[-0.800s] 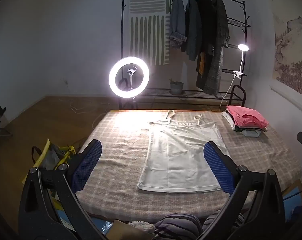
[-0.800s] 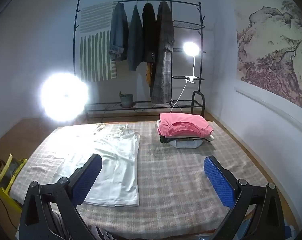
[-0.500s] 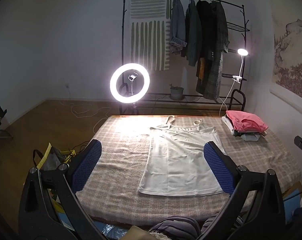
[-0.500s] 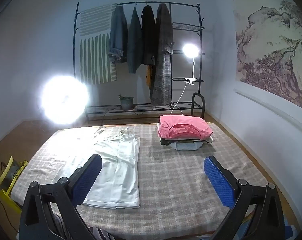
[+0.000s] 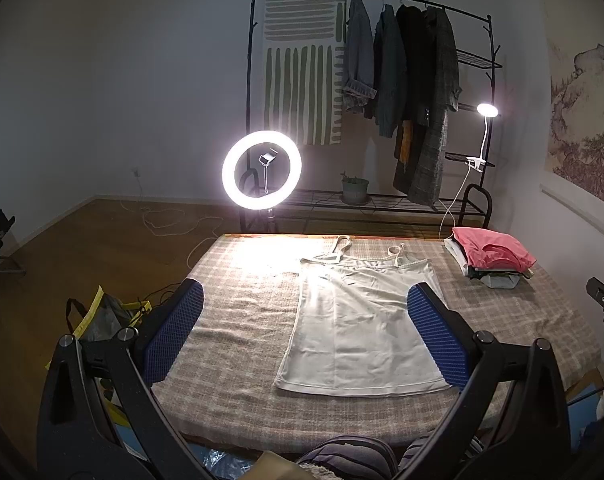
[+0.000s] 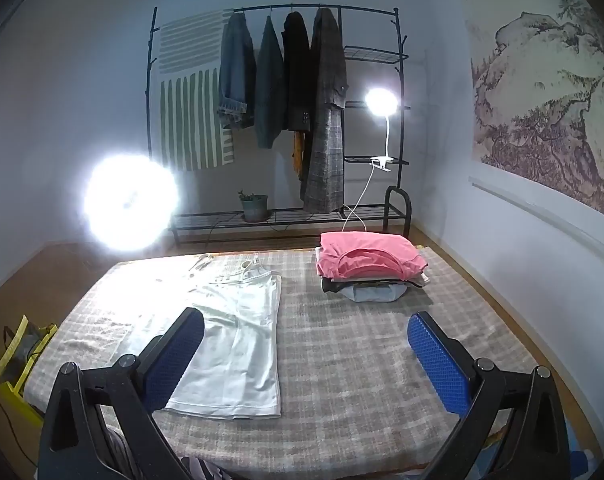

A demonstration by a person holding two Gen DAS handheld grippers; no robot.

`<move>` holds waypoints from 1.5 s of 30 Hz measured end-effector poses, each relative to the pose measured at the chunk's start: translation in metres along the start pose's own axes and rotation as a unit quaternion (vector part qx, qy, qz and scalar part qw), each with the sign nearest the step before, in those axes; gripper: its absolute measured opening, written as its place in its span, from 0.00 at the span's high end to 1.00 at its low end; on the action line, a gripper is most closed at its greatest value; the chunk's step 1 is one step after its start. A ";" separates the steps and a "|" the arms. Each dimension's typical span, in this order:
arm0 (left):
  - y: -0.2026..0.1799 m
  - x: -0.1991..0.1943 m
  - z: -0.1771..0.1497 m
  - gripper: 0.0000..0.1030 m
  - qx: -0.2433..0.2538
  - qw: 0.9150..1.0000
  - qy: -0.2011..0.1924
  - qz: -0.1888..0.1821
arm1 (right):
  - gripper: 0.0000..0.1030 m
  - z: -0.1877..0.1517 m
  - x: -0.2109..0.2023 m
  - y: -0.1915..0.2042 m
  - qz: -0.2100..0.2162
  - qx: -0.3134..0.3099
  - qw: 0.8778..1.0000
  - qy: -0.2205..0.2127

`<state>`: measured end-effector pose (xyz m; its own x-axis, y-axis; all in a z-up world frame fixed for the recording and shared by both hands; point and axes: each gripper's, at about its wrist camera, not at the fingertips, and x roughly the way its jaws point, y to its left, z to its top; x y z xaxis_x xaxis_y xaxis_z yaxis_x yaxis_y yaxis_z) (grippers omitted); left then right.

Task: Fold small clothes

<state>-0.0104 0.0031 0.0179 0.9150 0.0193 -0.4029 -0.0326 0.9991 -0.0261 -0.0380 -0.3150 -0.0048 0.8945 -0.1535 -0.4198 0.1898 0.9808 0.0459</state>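
Note:
A white camisole top [image 5: 358,320] lies flat on the plaid-covered table [image 5: 242,320], straps at the far edge, hem toward me. It also shows in the right wrist view [image 6: 238,340], left of centre. My left gripper [image 5: 304,332] is open and empty, held above the near table edge, over the top's lower left. My right gripper [image 6: 306,360] is open and empty, above the bare cloth to the right of the top. A stack of folded clothes with a pink one on top [image 6: 366,260] sits at the far right of the table [image 6: 362,360].
A lit ring light [image 5: 262,176] stands behind the far table edge. A clothes rack with hanging coats [image 5: 402,80] and a clip lamp [image 5: 487,110] stands at the wall. A yellow-strapped bag [image 5: 102,316] lies on the floor to the left.
Both grippers have pulled back and tilted up a little, so the table and top sit lower and farther in both views. The jaws stay open. The top has not moved.

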 end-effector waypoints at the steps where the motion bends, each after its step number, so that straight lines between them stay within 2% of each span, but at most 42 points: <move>1: 0.000 0.000 0.000 0.00 0.000 1.000 0.000 0.000 | 0.00 0.000 0.001 0.000 0.000 0.001 1.000 0.000; 45: -0.005 -0.002 0.003 0.00 0.004 1.000 0.001 0.001 | 0.00 -0.003 0.002 -0.002 0.012 0.008 1.000 0.001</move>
<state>-0.0111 -0.0017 0.0215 0.9142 0.0211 -0.4048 -0.0310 0.9994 -0.0179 -0.0378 -0.3173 -0.0090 0.8980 -0.1289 -0.4208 0.1738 0.9823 0.0700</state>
